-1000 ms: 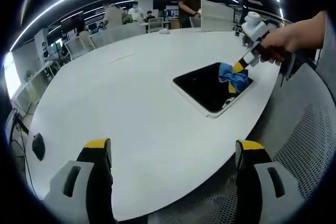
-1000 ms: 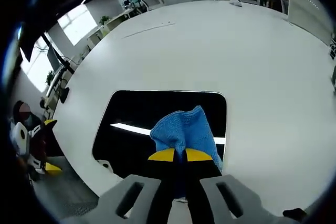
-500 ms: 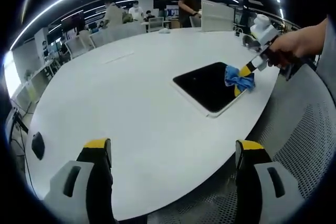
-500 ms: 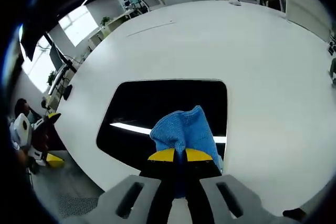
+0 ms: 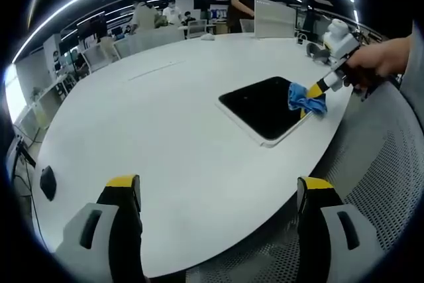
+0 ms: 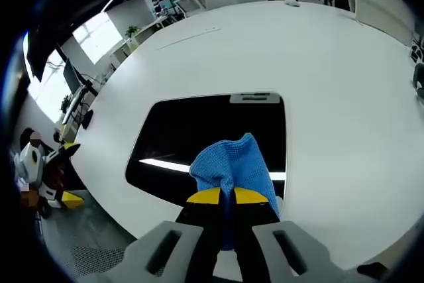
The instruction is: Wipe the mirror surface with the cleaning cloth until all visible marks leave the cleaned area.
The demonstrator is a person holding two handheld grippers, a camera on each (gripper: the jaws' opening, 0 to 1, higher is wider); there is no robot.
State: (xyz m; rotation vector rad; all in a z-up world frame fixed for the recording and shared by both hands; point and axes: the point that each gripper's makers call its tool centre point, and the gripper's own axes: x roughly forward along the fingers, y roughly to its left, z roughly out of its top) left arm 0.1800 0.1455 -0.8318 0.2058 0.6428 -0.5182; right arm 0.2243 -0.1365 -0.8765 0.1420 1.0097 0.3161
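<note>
A dark rectangular mirror (image 5: 265, 105) (image 6: 199, 134) with a white frame lies flat on the big white table (image 5: 152, 117). My right gripper (image 6: 229, 196) (image 5: 317, 91) is shut on a blue cleaning cloth (image 6: 233, 166) (image 5: 303, 97), which rests on the mirror's near edge, close to the table's rim. A person's hand (image 5: 381, 57) holds that gripper. My left gripper (image 5: 218, 190) stands open over the table's near edge, well short of the mirror, with nothing between its yellow-tipped fingers (image 5: 124, 182).
A black computer mouse (image 5: 48, 183) lies at the table's left edge. A white panel (image 5: 273, 21) stands at the far side, with chairs and several people behind it. A grey mesh floor (image 5: 377, 177) runs beside the table.
The right gripper has drawn the cloth back along the mirror toward the table's near rim, leaving more dark glass bare ahead of it. The left gripper has stayed still.
</note>
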